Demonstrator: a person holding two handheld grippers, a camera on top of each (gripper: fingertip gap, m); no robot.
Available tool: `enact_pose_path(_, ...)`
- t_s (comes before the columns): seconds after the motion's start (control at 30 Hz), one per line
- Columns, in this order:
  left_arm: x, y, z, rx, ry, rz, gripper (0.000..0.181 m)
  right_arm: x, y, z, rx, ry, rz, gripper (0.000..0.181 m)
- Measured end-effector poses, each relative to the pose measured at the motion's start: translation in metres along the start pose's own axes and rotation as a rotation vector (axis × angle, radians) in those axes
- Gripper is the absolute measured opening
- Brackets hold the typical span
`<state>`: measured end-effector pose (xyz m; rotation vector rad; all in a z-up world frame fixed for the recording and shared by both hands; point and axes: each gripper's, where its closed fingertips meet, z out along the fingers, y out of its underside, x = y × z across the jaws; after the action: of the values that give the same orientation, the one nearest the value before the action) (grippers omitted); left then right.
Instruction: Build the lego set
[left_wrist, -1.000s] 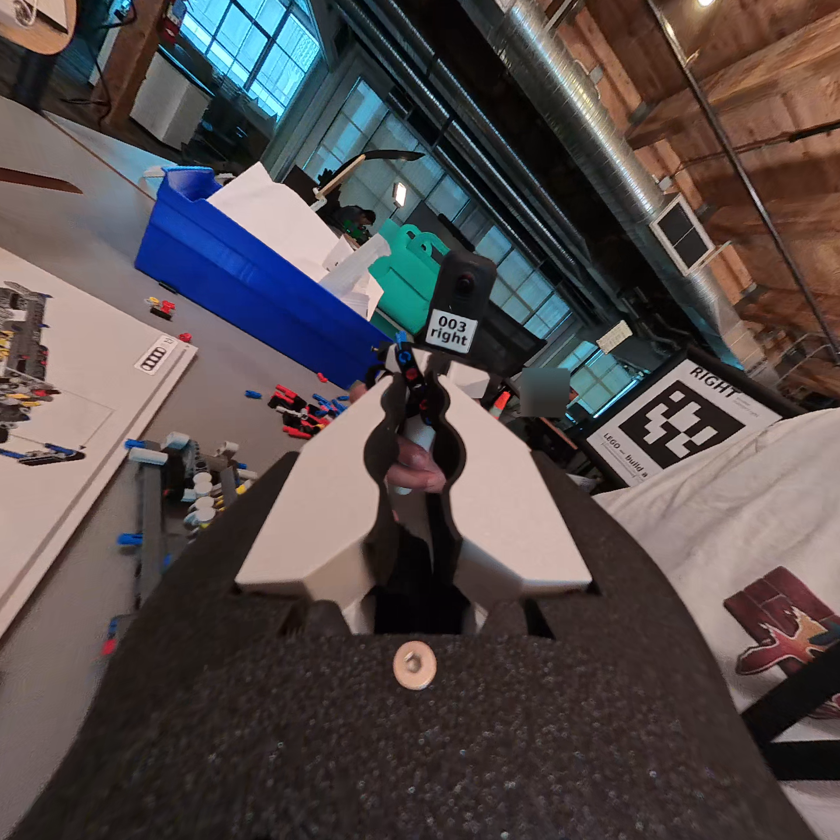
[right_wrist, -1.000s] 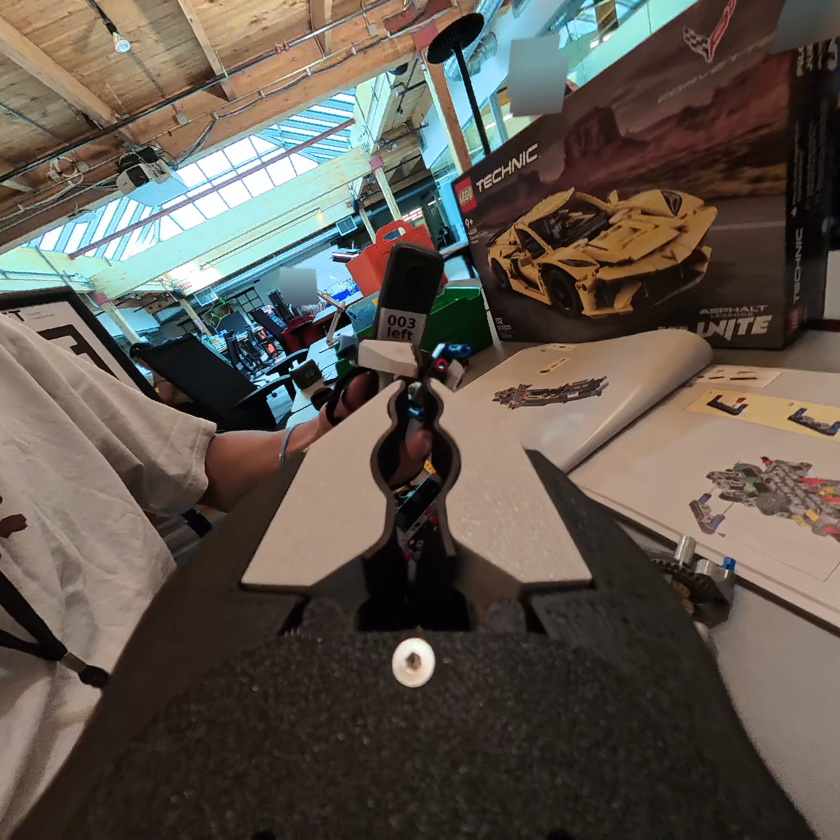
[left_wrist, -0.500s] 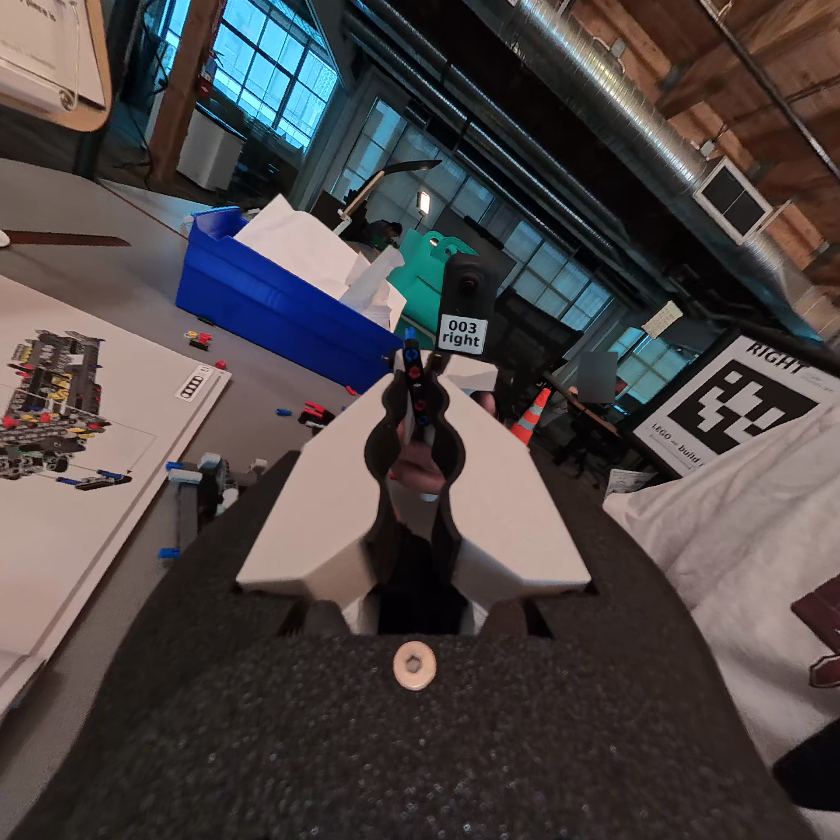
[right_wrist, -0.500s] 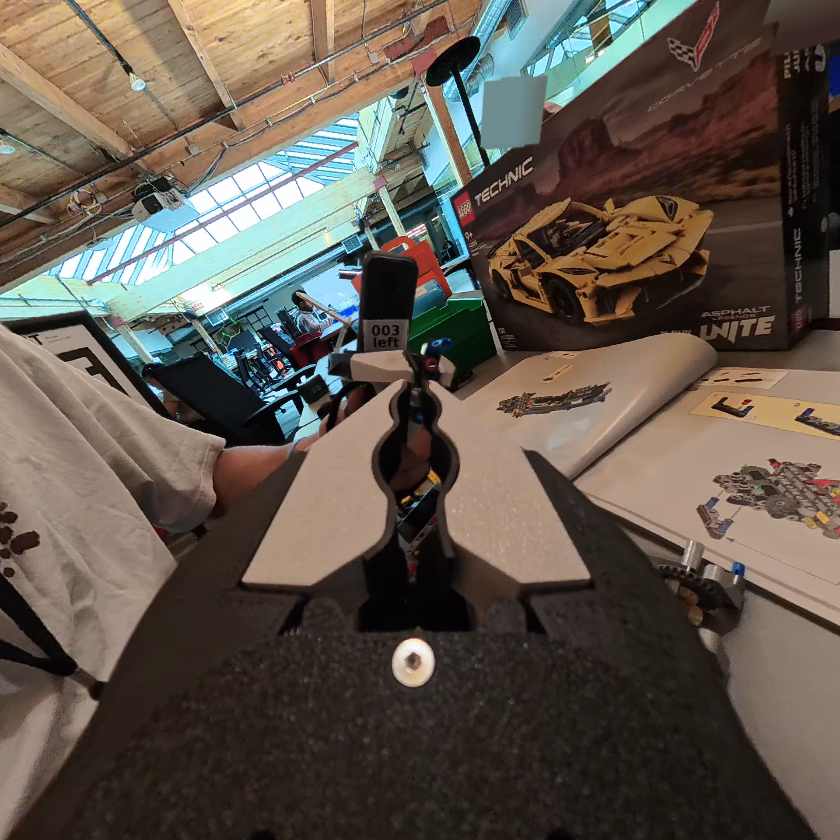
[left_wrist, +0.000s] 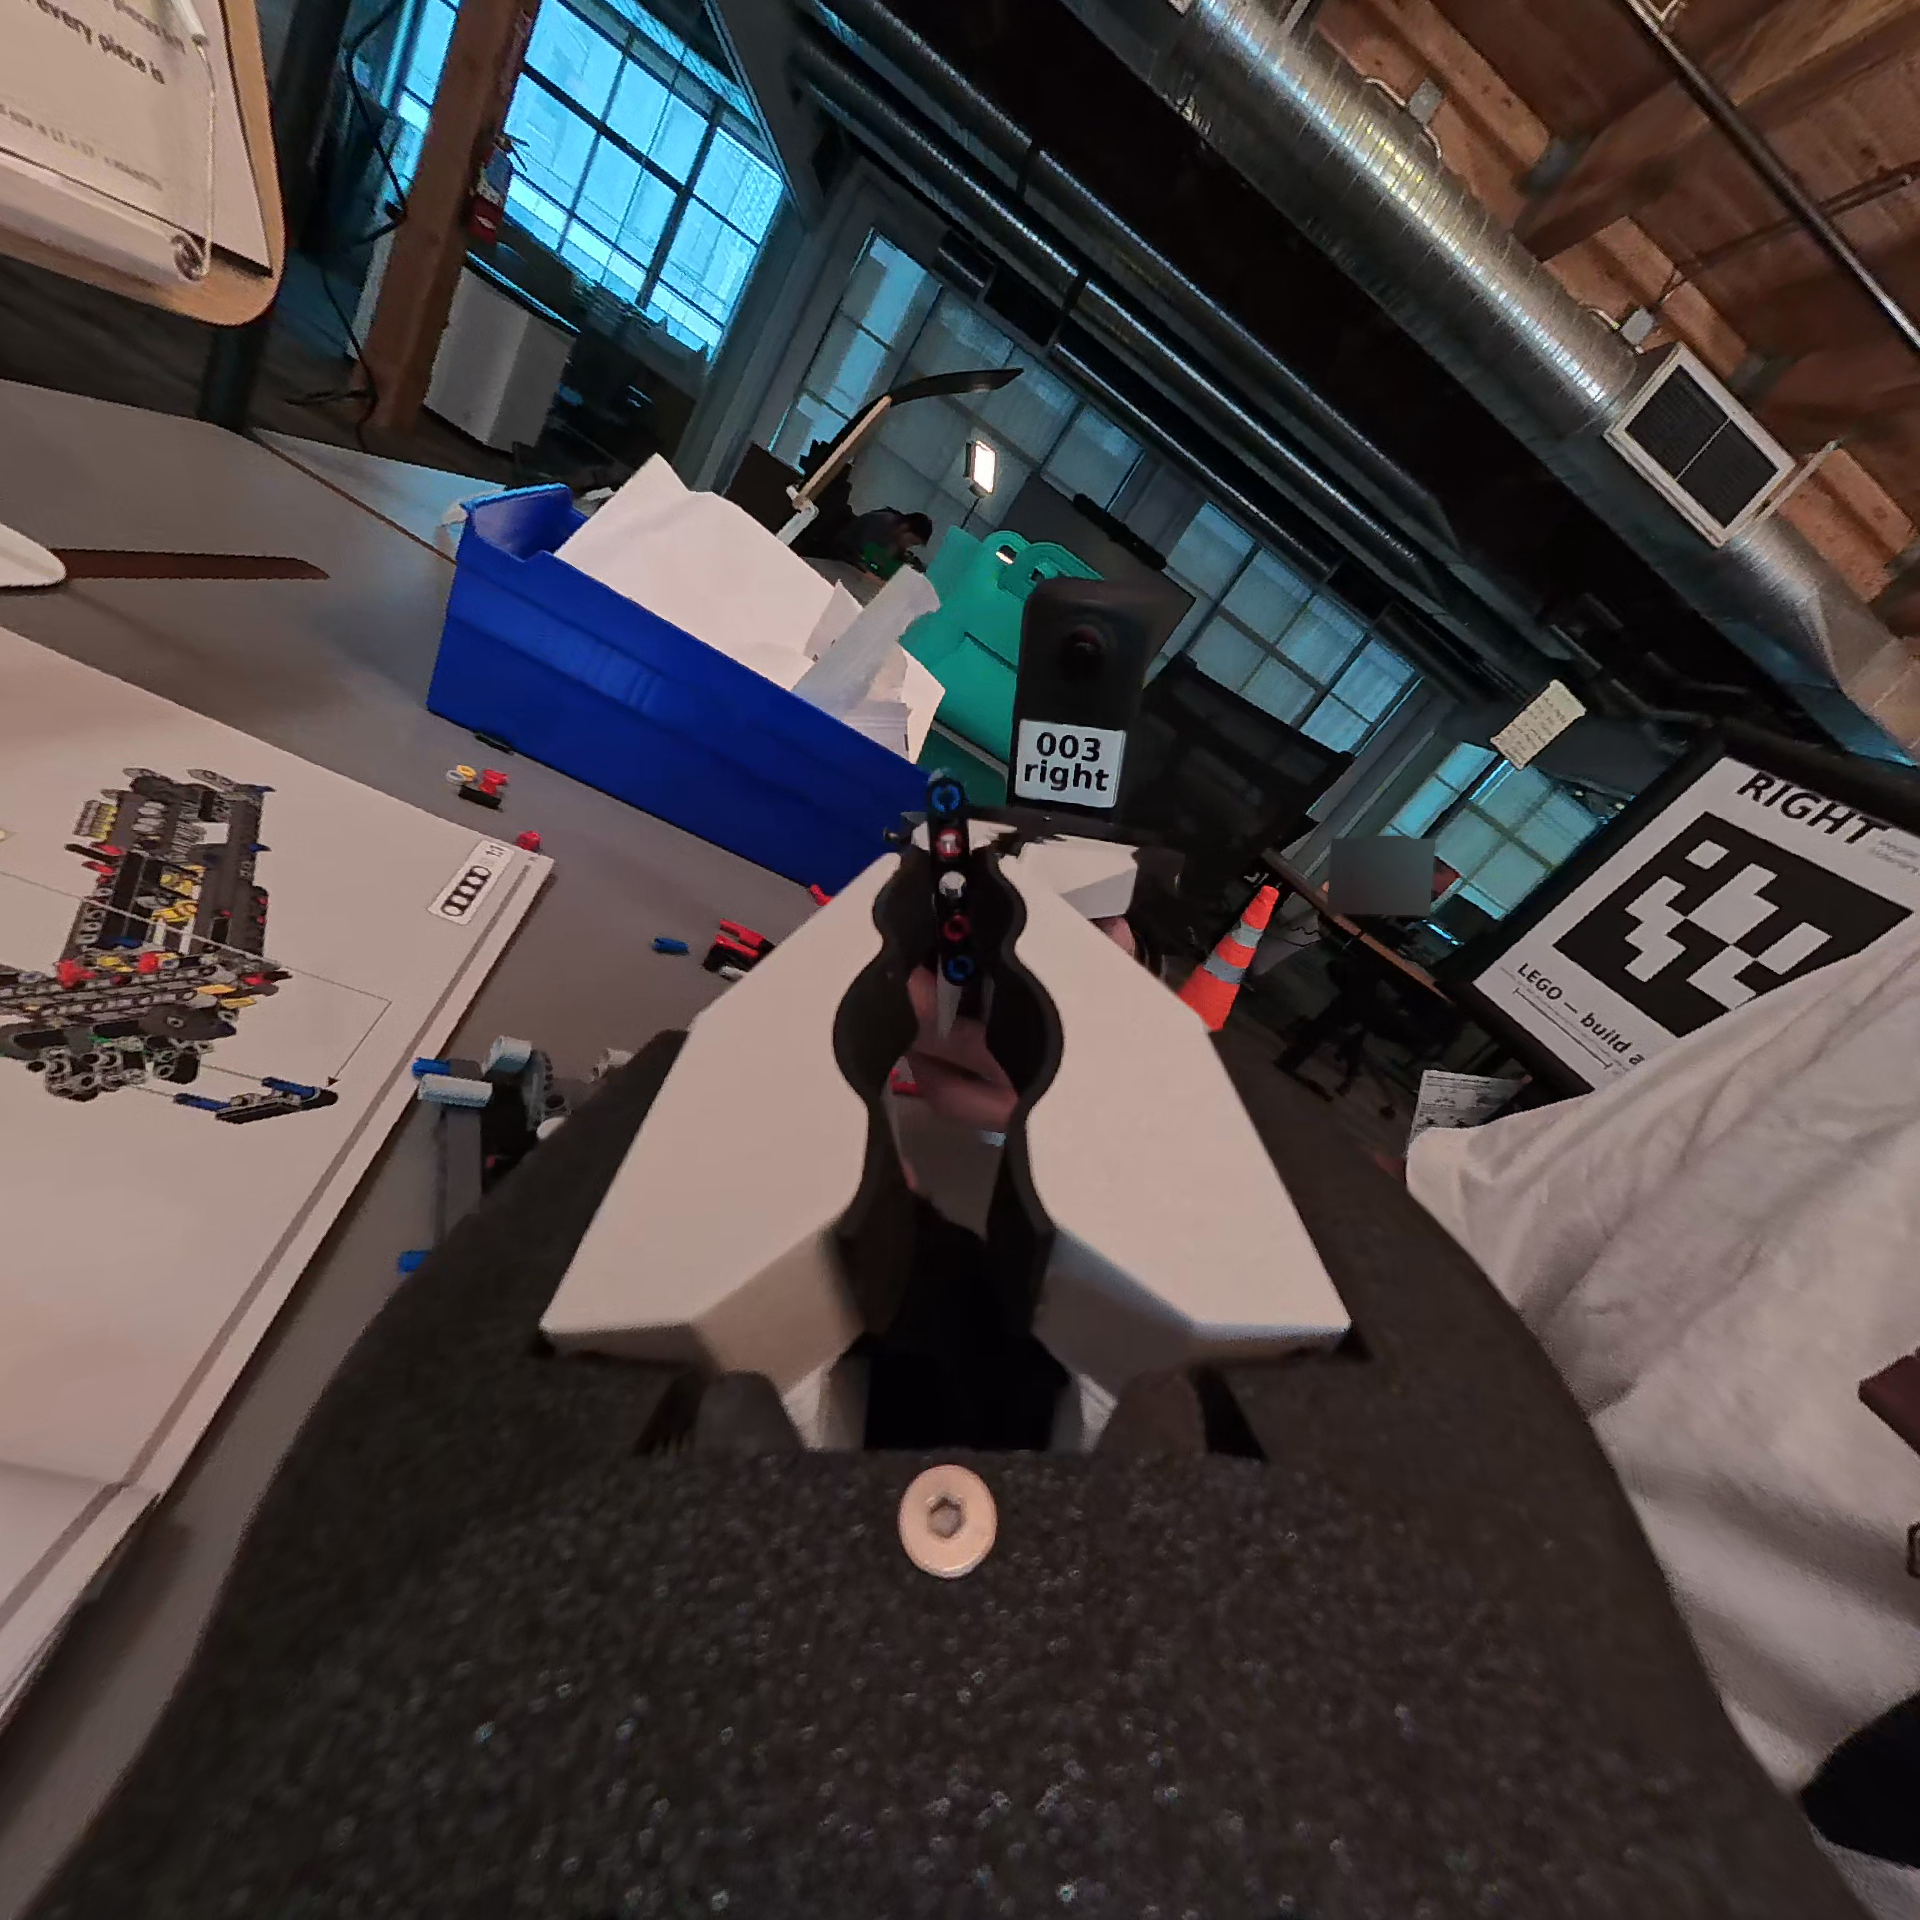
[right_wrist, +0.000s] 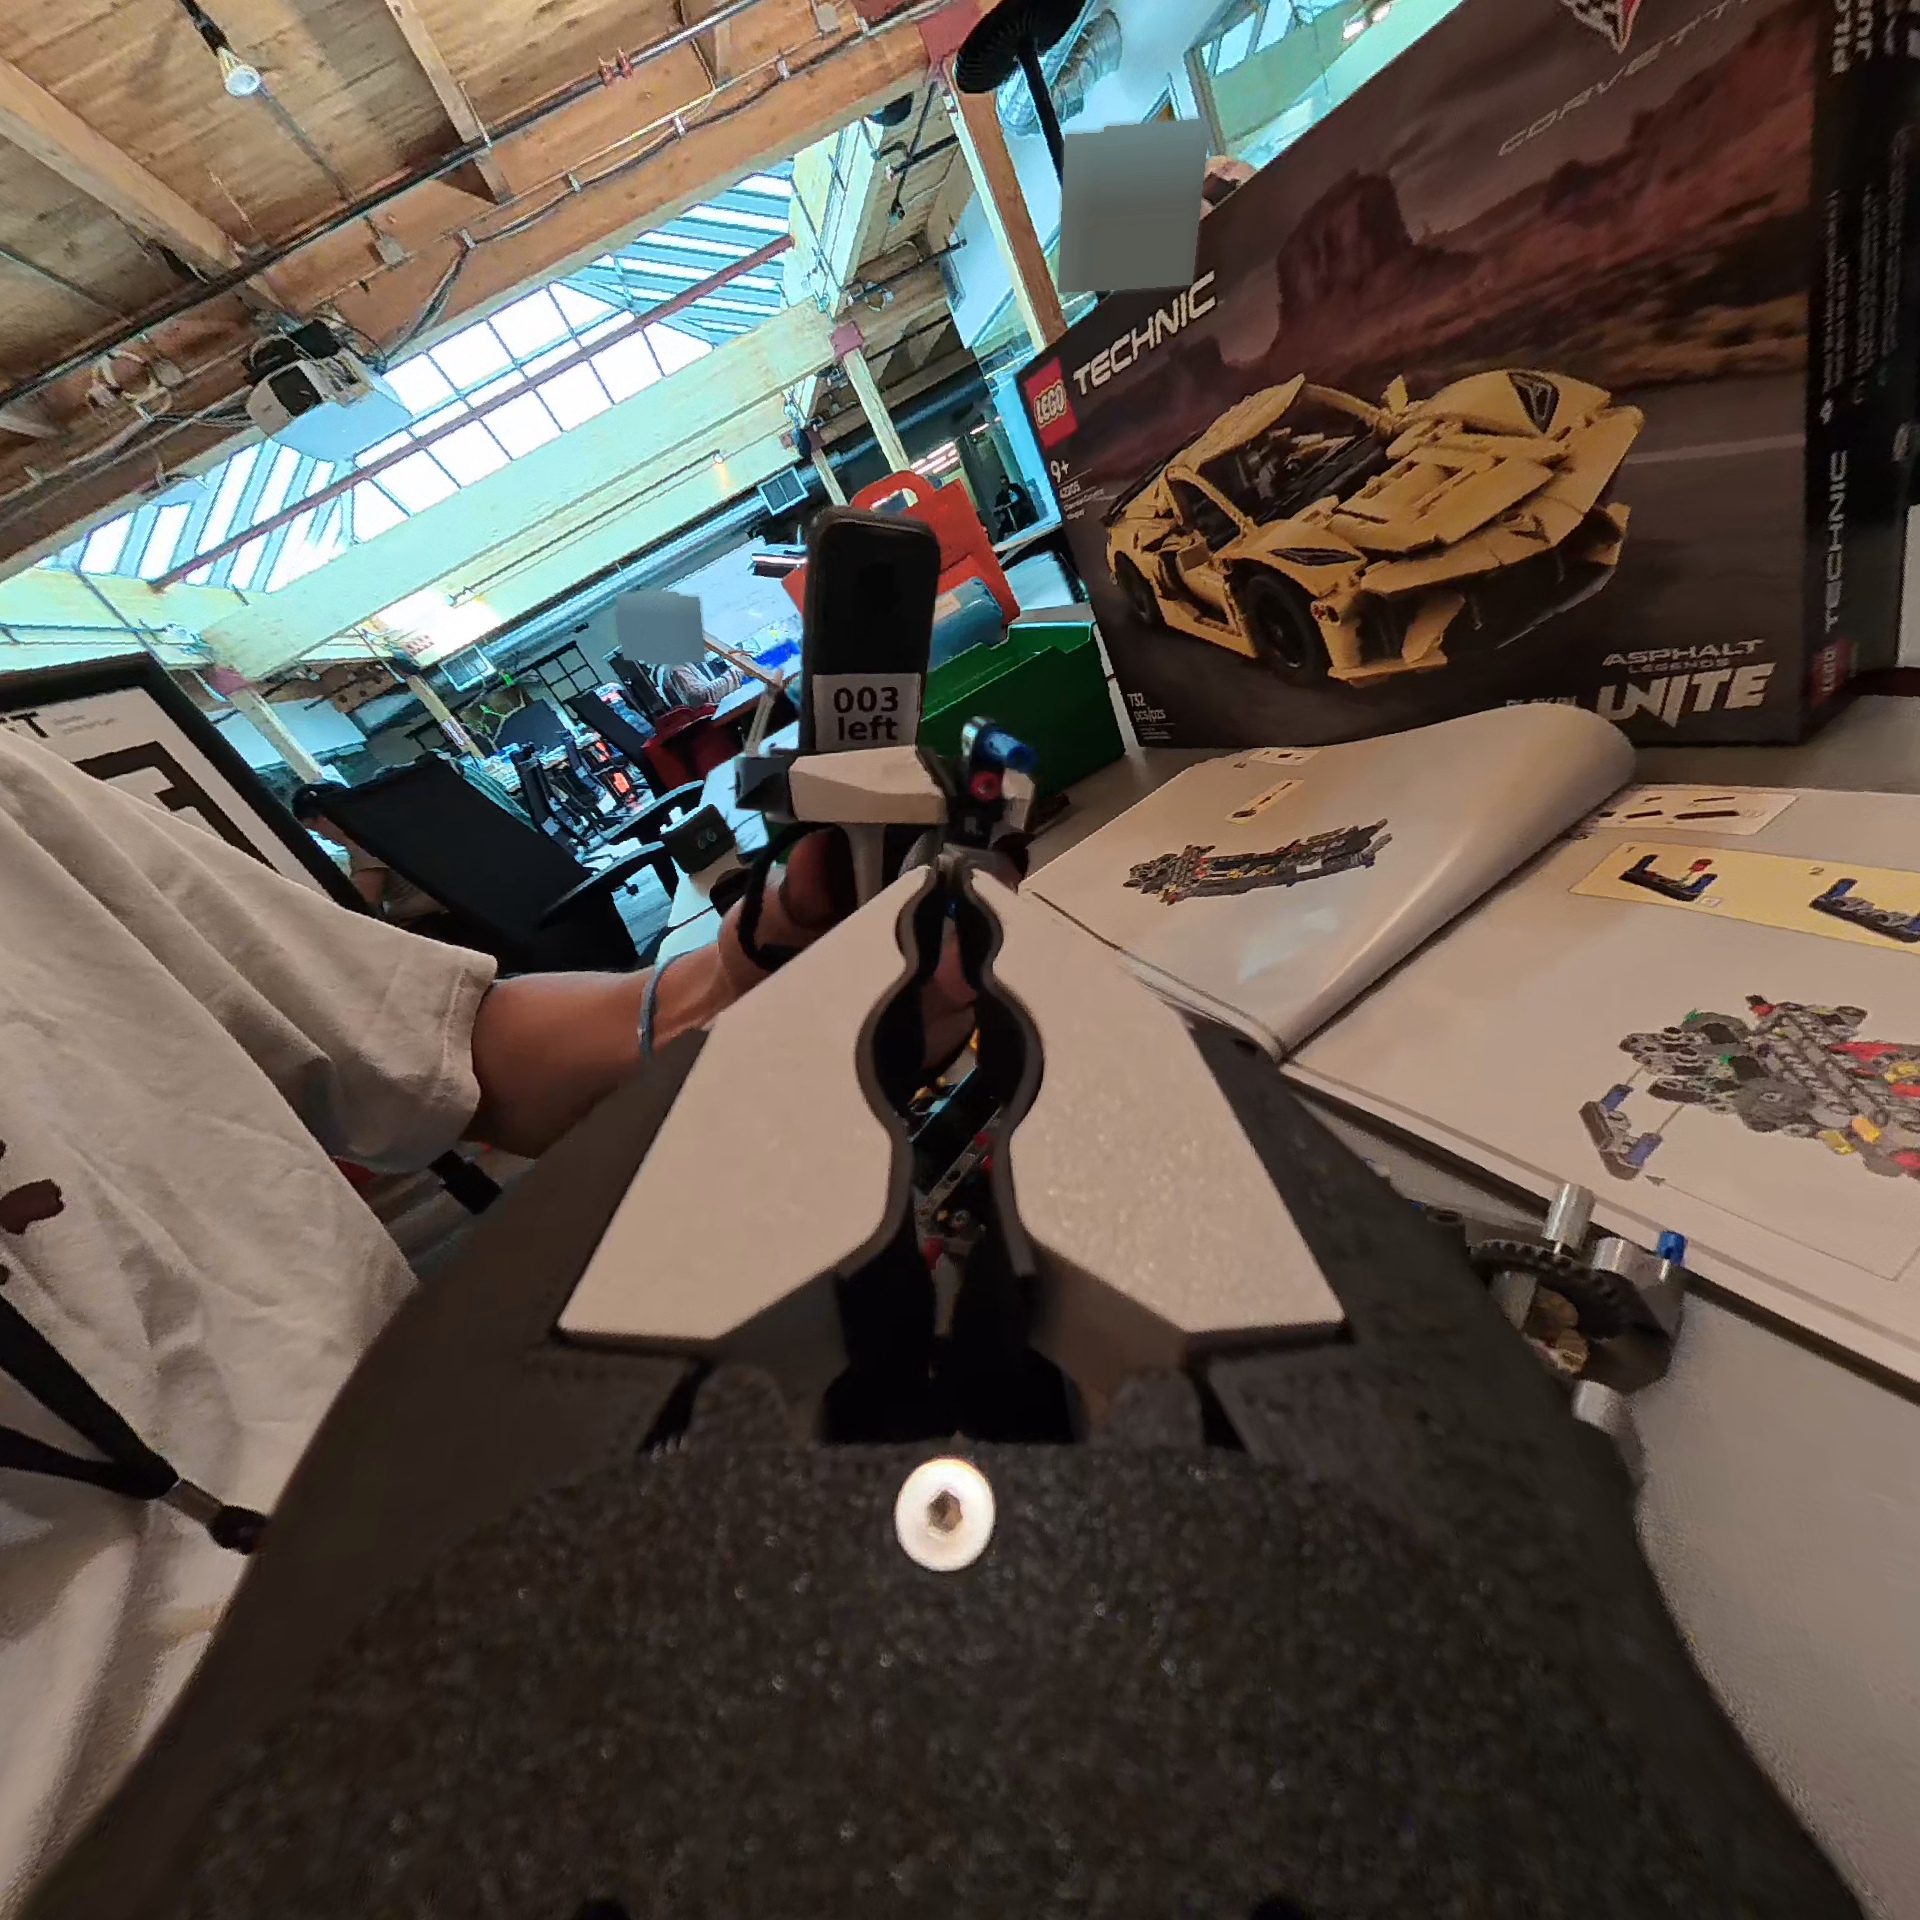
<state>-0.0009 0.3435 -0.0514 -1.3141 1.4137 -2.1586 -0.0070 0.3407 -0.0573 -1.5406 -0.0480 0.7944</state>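
Black lego beam (left_wrist: 948, 883) half-hidden betw. tongs (left_wrist: 951, 857)

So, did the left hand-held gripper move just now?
Yes. In its own view the blue bin slid rightward, so the left hand-held gripper swung slightly left, toward the instruction booklet.

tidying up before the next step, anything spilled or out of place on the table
Loose small pieces lie scattered on the bare table in front of the blue bin, more by the open manual. A half-built part sits against the manual's edge. Nothing looks damaged.
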Motion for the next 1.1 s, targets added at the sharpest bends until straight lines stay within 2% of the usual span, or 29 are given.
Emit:
enact_pose_path(0.1, 0.000, -0.001, 0.001, 0.011, -0.028, 0.033, 0.006, 0.000, -0.001, 0.000, 0.011, -0.016, 0.051, 0.000)
enact_pose_path(0.2, -0.002, -0.003, 0.001, 0.035, -0.038, -0.001, 0.006, 0.002, -0.005, -0.001, 0.029, 0.015, 0.009, 0.000)
enact_pose_path(0.27, -0.010, -0.006, -0.001, 0.070, -0.078, -0.023, 0.006, 0.006, -0.010, -0.001, 0.046, 0.099, -0.104, 0.011)
enact_pose_path(0.37, -0.018, -0.010, -0.004, 0.111, -0.133, -0.020, 0.006, 0.015, -0.004, 0.005, -0.012, 0.293, -0.290, 0.019)
enact_pose_path(0.5, -0.020, -0.008, -0.003, 0.126, -0.148, -0.015, 0.006, 0.023, -0.002, 0.013, -0.032, 0.414, -0.302, 0.026)
enact_pose_path(0.7, -0.015, -0.006, 0.001, 0.133, -0.168, 0.035, 0.006, 0.025, 0.002, 0.014, -0.049, 0.412, -0.264, 0.022)
enact_pose_path(0.83, -0.016, -0.004, 0.002, 0.117, -0.250, 0.149, 0.005, 0.028, 0.004, 0.013, -0.062, 0.424, -0.259, 0.022)
enact_pose_path(1.1, -0.014, -0.007, 0.000, 0.112, -0.348, 0.319, 0.006, 0.032, -0.001, 0.010, -0.052, 0.536, -0.423, 0.027)
